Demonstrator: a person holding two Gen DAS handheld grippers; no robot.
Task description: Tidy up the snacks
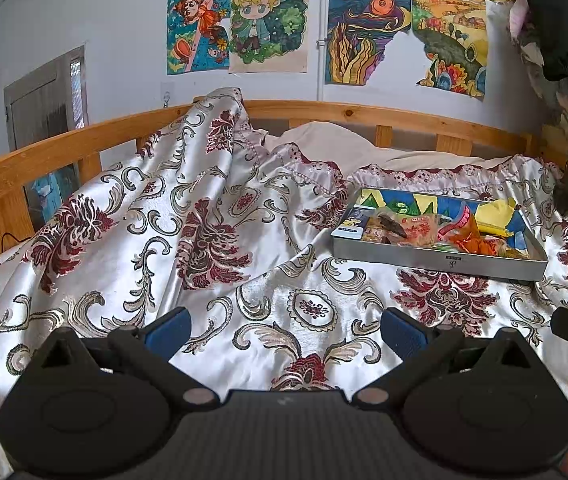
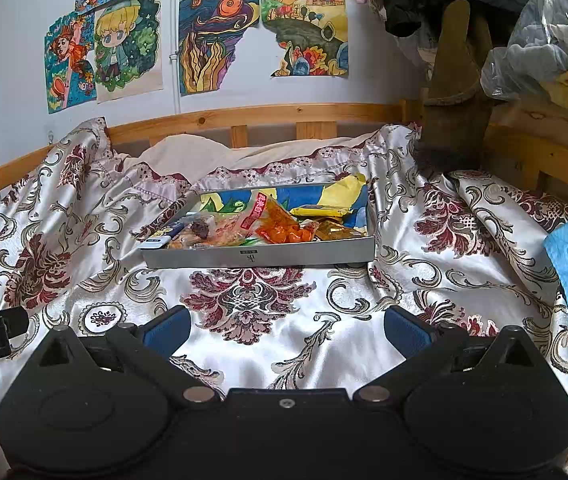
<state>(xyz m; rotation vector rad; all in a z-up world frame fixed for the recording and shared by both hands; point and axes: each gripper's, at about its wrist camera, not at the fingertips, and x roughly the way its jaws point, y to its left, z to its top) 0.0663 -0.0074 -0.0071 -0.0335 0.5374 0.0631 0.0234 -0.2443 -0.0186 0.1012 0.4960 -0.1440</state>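
The left claw (image 1: 286,330) is spread wide with nothing in it, low over the shiny flowered bedspread (image 1: 203,240) on the bed. To its right, the gray snack tray (image 1: 436,258) sits on the bedspread, full of snack packets (image 1: 424,228). The right claw (image 2: 288,330) is spread wide too, holding nothing. The tray (image 2: 259,257) lies straight ahead of it, well apart, with an orange packet (image 2: 279,224) on top.

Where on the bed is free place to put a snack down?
Free: the bedspread between the gripper fingers and the tray's front wall, and left of the tray. Crowded: inside the tray, full of snack packets.
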